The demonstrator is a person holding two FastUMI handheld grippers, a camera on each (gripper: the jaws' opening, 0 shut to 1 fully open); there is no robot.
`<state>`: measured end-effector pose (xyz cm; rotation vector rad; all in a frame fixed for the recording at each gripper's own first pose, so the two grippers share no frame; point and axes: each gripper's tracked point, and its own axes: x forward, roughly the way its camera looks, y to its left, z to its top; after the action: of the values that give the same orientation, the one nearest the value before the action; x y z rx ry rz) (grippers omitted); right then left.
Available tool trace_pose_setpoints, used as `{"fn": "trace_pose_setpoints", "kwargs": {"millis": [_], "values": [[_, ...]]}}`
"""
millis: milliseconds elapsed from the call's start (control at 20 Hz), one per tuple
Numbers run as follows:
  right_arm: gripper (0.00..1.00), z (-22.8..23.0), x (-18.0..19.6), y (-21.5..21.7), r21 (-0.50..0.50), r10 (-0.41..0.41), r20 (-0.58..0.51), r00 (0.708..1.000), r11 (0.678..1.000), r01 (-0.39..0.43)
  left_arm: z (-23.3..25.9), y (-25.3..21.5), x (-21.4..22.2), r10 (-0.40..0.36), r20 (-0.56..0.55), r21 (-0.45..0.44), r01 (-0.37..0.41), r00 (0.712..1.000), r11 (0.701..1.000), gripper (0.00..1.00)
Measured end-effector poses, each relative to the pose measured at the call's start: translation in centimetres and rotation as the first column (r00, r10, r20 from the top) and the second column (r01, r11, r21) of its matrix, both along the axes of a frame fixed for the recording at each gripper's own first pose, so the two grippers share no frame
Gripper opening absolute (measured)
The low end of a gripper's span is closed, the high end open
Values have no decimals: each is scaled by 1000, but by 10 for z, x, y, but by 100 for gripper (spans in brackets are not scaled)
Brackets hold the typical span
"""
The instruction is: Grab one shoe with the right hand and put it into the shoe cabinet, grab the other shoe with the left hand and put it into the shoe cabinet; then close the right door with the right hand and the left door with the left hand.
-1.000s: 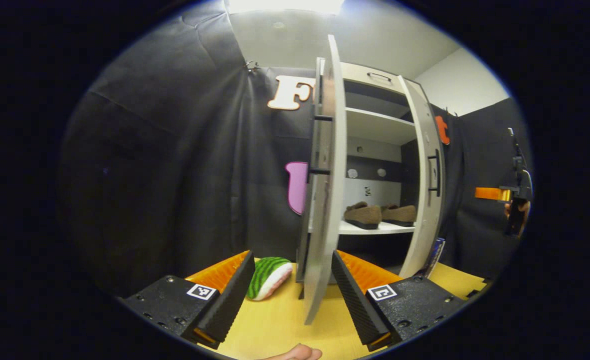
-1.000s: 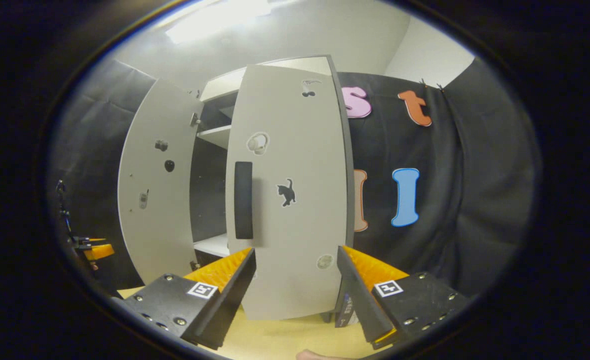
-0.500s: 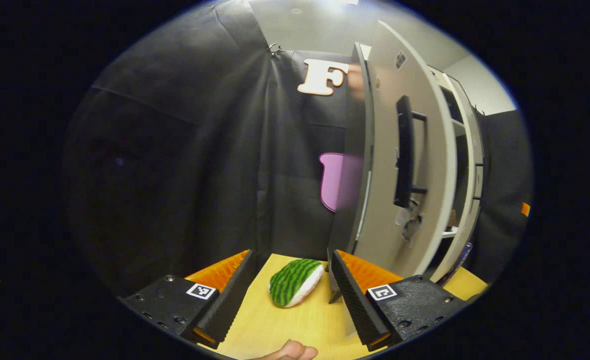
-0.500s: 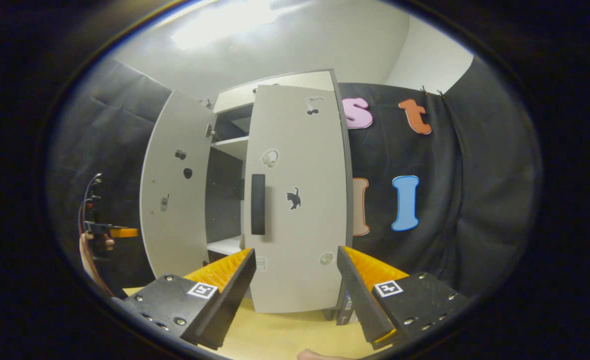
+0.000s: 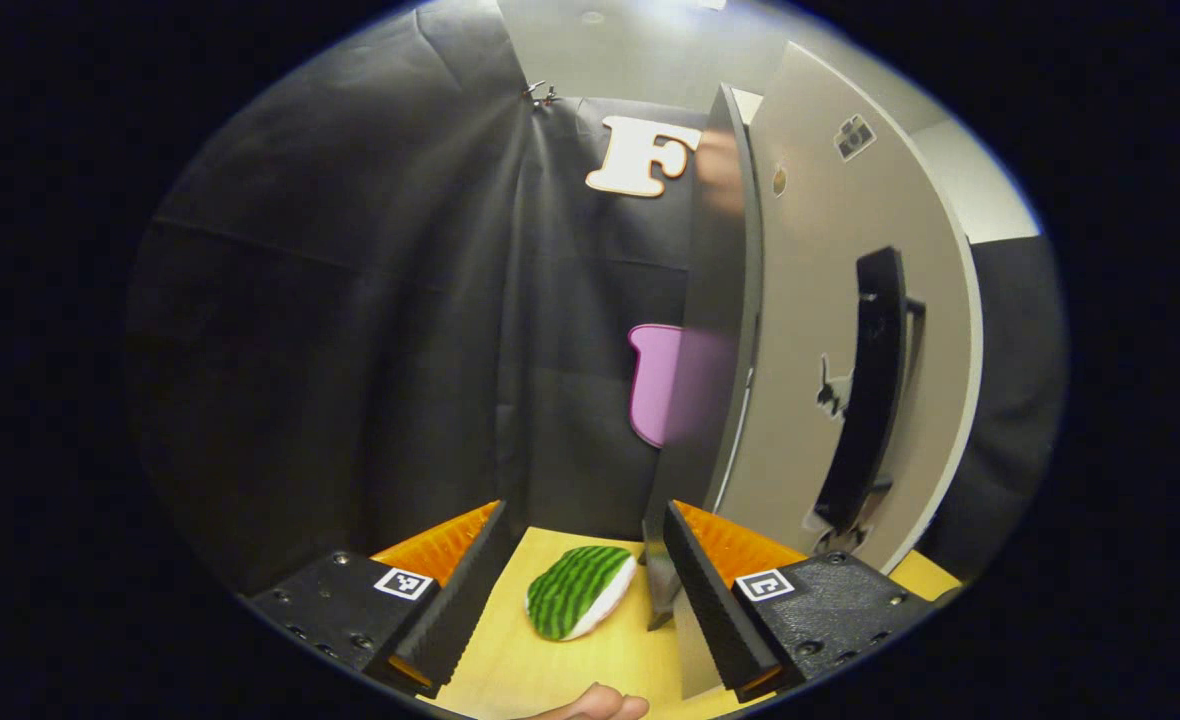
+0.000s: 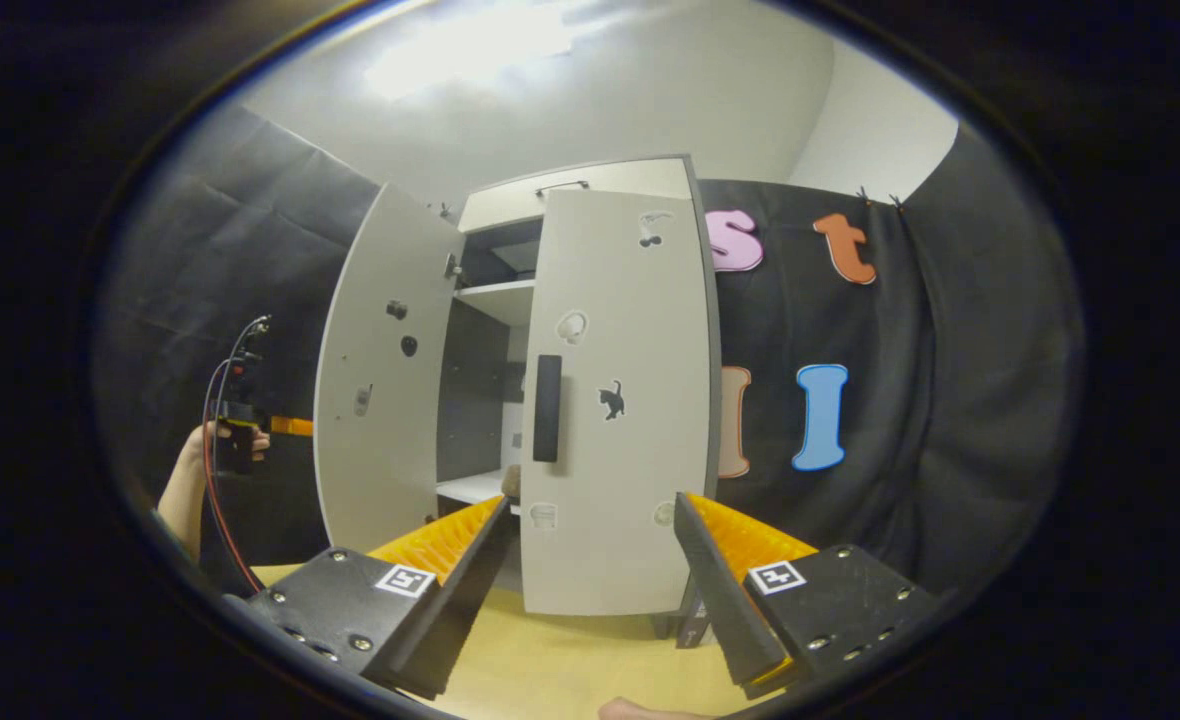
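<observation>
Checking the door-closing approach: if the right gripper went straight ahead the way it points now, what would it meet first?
Most likely the right gripper would meet the lower face of the light grey right cabinet door, which lies between its open fingers. Depth is unclear, but nothing seems to stand in between.

Staged recording booth: black cloth walls (image 6: pixel 950 400), shoe cabinet (image 6: pixel 590 195) on a wooden tabletop (image 5: pixel 560 665).

The shoe cabinet (image 6: pixel 590 400) stood on the table (image 6: pixel 550 670) before the booth's cloth wall. In my right gripper view its right door (image 6: pixel 615 400) hung nearly closed and its left door (image 6: pixel 380 380) stood ajar, left of the opening. In my left gripper view a plush watermelon slice (image 5: pixel 578 592) lay on the table just left of the cabinet's foot.
</observation>
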<state>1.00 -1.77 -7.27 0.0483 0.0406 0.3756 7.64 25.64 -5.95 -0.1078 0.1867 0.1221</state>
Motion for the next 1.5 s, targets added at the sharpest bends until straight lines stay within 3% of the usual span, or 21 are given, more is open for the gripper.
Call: {"fn": "trace_pose_setpoints", "kwargs": {"millis": [200, 350, 450, 500, 600, 650, 750, 900, 950, 1500], "values": [[98, 1, -11, 3, 6, 14, 8, 1000, 1000, -14, 27, -40, 5, -88, 24, 14, 88, 996, 996, 89], [98, 2, -18, 6, 15, 21, 4, 1000, 1000, -21, 33, -48, 3, -70, 0, 56, 70, 998, 996, 86], [98, 3, -19, 5, 26, 6, -4, 1000, 1000, -6, 31, -55, 8, -86, -20, 27, 87, 996, 996, 88], [98, 4, -20, 6, 36, -2, -7, 1000, 999, 3, 31, -61, 10, -94, -18, 11, 94, 995, 996, 83], [98, 4, -22, 8, 52, -19, -14, 1000, 998, 20, 30, -67, 10, -108, -22, 4, 108, 994, 994, 83], [98, 4, -24, 9, 54, -30, -18, 999, 998, 31, 31, -68, 12, -111, -23, 10, 112, 994, 994, 88], [97, 2, -26, 9, 54, -52, -31, 998, 997, 53, 32, -76, 16, -130, -17, -2, 130, 991, 992, 83], [98, -1, -28, 16, 52, -55, -48, 997, 997, 57, 28, -103, 24, -192, -25, -48, 191, 981, 980, 83], [98, -3, -29, 17, 47, -59, -54, 997, 997, 61, 25, -112, 19, -206, -26, -56, 205, 978, 977, 88], [98, -2, -33, 23, 21, -76, -5, 997, 997, 76, 23, -142, 27, -201, -5, -38, 200, 980, 979, 88]]}}
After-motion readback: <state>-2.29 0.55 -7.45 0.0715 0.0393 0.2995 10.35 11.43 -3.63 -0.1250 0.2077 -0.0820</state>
